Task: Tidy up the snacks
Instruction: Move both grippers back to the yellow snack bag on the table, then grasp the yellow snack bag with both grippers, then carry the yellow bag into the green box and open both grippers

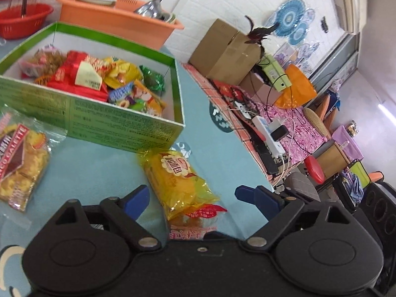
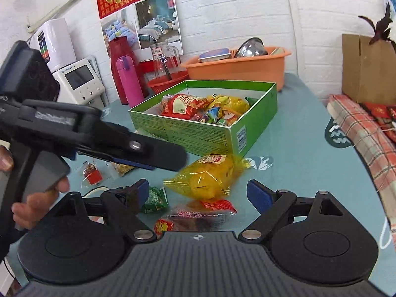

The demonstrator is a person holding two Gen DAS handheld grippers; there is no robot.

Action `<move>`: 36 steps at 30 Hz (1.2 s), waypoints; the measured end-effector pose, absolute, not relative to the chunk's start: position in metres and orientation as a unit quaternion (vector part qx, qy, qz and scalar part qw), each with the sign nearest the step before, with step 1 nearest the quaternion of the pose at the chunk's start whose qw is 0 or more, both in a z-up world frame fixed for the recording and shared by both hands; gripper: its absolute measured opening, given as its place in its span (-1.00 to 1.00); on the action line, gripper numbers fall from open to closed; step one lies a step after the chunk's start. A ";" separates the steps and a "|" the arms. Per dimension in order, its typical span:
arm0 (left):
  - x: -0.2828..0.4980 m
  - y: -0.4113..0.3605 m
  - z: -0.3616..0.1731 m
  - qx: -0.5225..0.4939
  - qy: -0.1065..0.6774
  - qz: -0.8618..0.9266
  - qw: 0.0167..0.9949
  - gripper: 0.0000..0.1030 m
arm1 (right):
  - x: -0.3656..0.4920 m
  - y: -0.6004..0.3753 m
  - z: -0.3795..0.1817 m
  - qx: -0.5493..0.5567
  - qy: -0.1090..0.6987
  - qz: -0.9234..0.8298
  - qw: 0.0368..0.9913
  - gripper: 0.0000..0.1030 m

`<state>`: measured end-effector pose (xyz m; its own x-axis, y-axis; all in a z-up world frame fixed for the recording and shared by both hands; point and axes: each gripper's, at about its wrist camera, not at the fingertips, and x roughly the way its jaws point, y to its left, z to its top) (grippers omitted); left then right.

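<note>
A green cardboard box (image 1: 128, 128) holds several snack packets; it also shows in the right wrist view (image 2: 198, 133). A yellow bread packet (image 1: 178, 180) lies on the teal tablecloth in front of the box, between the open fingers of my left gripper (image 1: 190, 198). A clear galette packet (image 1: 19, 163) lies at the left. My right gripper (image 2: 198, 195) is open and empty, just behind the yellow packet (image 2: 208, 175). A red-and-clear packet (image 2: 203, 212) and a small green packet (image 2: 154, 199) lie close to it. The left gripper's body (image 2: 99, 133) shows at the left of the right wrist view.
An orange basin (image 2: 237, 66) with dishes and a red basket (image 1: 22, 19) stand behind the box. A pink flask (image 2: 128, 81) and glass jug (image 2: 164, 61) stand at the back left. A small red packet (image 2: 91, 173) lies on the cloth. The table edge (image 1: 247, 148) runs at the right.
</note>
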<state>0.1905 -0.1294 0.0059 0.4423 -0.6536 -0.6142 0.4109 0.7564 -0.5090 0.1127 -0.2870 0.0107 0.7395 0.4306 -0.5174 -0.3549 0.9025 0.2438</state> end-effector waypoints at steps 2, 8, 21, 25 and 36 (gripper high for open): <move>0.201 -0.133 0.001 -0.138 0.430 -0.307 0.837 1.00 | 0.121 -0.283 0.008 0.065 0.298 0.213 0.928 1.00; 0.223 -0.134 -0.013 -0.150 0.458 -0.298 0.824 1.00 | 0.142 -0.276 -0.001 0.054 0.312 0.220 0.923 1.00; 0.206 -0.137 -0.003 -0.119 0.449 -0.305 0.831 0.05 | 0.143 -0.282 -0.002 0.074 0.329 0.212 0.917 0.52; 0.187 -0.135 0.028 -0.105 0.406 -0.310 0.853 0.05 | 0.129 -0.277 0.021 0.045 0.288 0.218 0.931 0.50; 0.193 -0.132 0.094 -0.094 0.314 -0.311 0.892 0.05 | 0.148 -0.272 0.080 -0.004 0.179 0.220 0.959 0.49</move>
